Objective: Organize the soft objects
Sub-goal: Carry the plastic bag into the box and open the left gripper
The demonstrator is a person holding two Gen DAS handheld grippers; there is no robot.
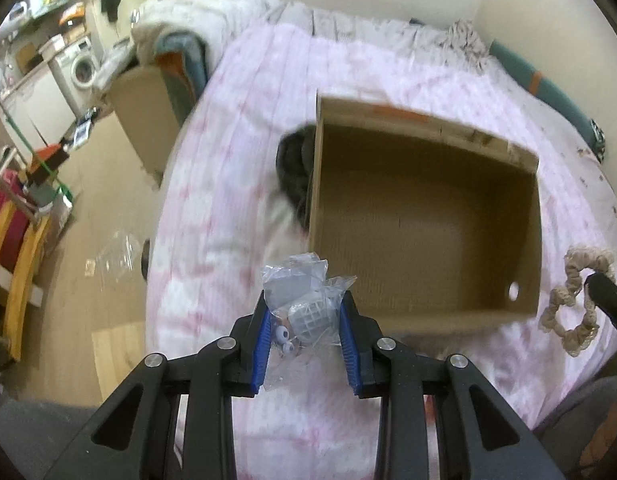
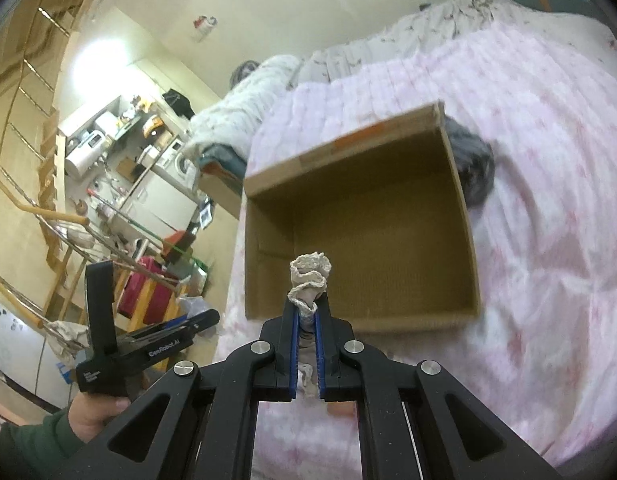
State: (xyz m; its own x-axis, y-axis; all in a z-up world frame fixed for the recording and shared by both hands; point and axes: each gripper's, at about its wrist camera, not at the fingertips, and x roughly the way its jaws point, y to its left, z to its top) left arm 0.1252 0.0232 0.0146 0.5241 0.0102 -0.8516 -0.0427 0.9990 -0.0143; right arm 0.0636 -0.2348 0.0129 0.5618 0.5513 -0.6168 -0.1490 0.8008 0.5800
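1. Your left gripper [image 1: 304,312] pinches a clear plastic bag [image 1: 298,300] of small grey parts between its blue pads; the bag bulges up past the fingertips, just short of the near wall of the cardboard box [image 1: 424,216].
2. Your right gripper [image 2: 306,310] is pressed together on a beige ruffled scrunchie [image 2: 308,280], whose loop sticks out ahead of the tips, over the open box.
3. The box sits on the pink quilt [image 1: 228,184], with a dark fuzzy item [image 1: 294,168] touching its far side.
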